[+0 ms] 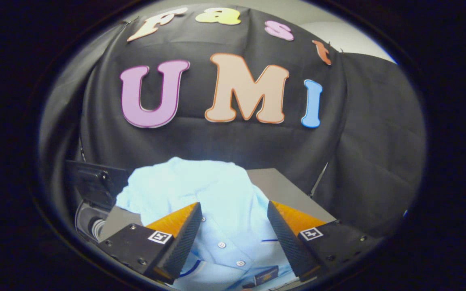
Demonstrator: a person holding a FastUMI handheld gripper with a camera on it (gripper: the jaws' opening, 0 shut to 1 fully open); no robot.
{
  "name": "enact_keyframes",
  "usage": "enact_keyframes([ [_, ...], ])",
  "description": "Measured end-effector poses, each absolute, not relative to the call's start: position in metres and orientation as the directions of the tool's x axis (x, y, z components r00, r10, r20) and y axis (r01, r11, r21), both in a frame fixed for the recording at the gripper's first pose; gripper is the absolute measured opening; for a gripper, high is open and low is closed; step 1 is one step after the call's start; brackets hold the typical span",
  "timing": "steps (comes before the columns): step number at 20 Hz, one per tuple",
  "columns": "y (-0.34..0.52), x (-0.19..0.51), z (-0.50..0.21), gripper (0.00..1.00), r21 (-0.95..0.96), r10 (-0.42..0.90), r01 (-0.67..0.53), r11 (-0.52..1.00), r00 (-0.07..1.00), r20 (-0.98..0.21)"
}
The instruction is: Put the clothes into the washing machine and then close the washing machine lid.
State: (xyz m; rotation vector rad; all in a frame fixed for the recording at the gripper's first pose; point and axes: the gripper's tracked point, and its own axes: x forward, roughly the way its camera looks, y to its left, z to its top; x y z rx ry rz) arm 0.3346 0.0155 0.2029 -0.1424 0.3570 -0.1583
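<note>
A pale blue buttoned shirt lies crumpled on a grey surface, its button placket running between my fingers. My gripper stands open just above the shirt, one finger on each side of the placket, neither pressing the cloth. To the left of the shirt I see a dark raised panel and below it a round opening with a ribbed edge, parts of the washing machine. The rest of the machine is hidden behind the left finger.
The booth's black cloth wall rises close behind the shirt and wraps round on the right. A thin pale rod leans at the grey surface's far right corner.
</note>
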Motion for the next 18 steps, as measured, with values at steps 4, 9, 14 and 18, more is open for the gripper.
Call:
enact_keyframes([
  [4, 0.022, 0.338, 0.193, 0.92, -0.133, -0.152, 0.112, 0.985, 0.924, -0.35],
  [9, 0.037, 0.341, 0.188, 0.49, 0.093, -0.067, 0.105, 0.99, 0.936, -0.345],
  [14, 0.04, 0.341, 0.189, 0.47, 0.105, -0.059, 0.095, 0.99, 0.952, -0.299],
  [18, 0.047, 0.34, 0.19, 0.36, 0.07, -0.069, 0.098, 0.993, 0.94, -0.334],
])
